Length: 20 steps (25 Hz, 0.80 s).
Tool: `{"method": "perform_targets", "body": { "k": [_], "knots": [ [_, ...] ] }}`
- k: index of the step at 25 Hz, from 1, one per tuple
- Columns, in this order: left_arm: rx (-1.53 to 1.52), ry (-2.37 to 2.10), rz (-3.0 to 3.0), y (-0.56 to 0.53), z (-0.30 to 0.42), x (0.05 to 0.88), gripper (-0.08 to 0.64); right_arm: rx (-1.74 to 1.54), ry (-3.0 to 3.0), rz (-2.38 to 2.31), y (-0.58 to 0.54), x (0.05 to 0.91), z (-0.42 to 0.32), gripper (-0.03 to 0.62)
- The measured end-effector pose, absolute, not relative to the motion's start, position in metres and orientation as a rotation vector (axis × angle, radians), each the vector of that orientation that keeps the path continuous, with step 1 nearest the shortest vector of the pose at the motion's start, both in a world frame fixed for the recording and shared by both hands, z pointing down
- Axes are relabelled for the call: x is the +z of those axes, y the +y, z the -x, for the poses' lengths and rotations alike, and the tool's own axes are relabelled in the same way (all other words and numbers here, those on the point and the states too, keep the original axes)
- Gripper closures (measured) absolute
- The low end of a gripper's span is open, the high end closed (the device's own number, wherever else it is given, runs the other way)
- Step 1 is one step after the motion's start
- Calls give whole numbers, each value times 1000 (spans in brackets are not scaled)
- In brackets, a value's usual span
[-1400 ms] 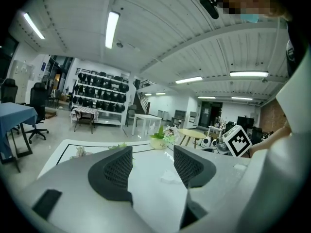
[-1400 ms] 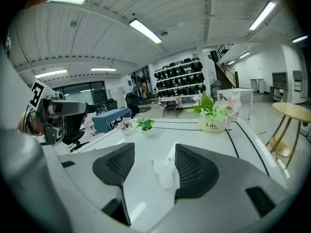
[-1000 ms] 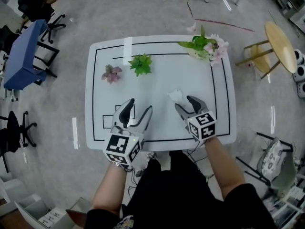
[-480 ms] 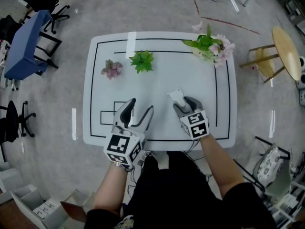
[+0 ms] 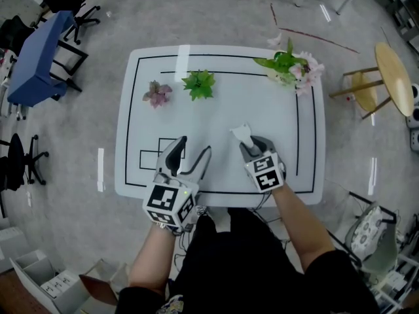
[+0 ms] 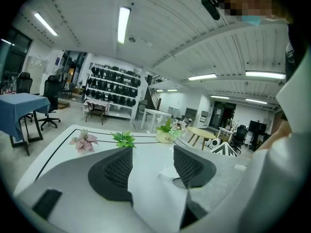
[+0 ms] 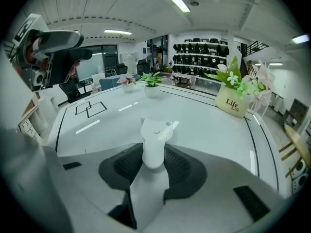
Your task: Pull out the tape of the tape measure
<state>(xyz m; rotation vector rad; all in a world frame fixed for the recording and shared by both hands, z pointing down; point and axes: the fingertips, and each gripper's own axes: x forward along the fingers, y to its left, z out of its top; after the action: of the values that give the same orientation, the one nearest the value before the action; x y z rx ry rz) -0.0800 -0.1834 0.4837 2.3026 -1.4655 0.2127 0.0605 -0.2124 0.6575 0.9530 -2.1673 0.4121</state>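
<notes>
Seen from above, a person in dark clothing stands at the near edge of a white table (image 5: 131,110) marked with black lines, holding a two-jaw gripper in each hand. The right gripper (image 5: 252,146) rests low over the table's near right part, and a small white tape measure (image 5: 241,133) sits between its jaws. In the right gripper view the tape measure (image 7: 155,144) fills the gap between the two dark ribbed pads. The jaws are closing, each pad meets one side of it, and its far end sticks out past the fingertips onto the table. The left gripper (image 5: 193,146) is held over the table's near left part, well apart from the tape measure. In the left gripper view its jaws stand wide apart with only bare table between them, so it grips nothing. Just to its left, a pair of overlapping black-outlined rectangles (image 5: 154,156) is drawn on the table. Along the far side of the table stand three plants: a small pink-leaved plant (image 5: 157,93) at the left, a green leafy plant (image 5: 198,84) beside it, and a cream pot of pink flowers (image 5: 291,67) at the far right corner. On the grey floor around the table are a blue desk (image 5: 39,57) to the left and a round wooden side table (image 5: 393,70) to the right.
</notes>
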Motion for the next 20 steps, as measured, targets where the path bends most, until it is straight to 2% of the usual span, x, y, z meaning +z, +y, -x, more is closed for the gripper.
{"method": "perform_targets", "body": {
  "k": [12, 20],
  "knots": [
    [216, -1445, -2324, -172, 88, 479, 313, 561, -2192, -962, -211, 653, -58, 460],
    [250, -1369, -2362, -172, 79, 483, 314, 626, -2283, -875, -204, 606, -40, 459]
  ]
}}
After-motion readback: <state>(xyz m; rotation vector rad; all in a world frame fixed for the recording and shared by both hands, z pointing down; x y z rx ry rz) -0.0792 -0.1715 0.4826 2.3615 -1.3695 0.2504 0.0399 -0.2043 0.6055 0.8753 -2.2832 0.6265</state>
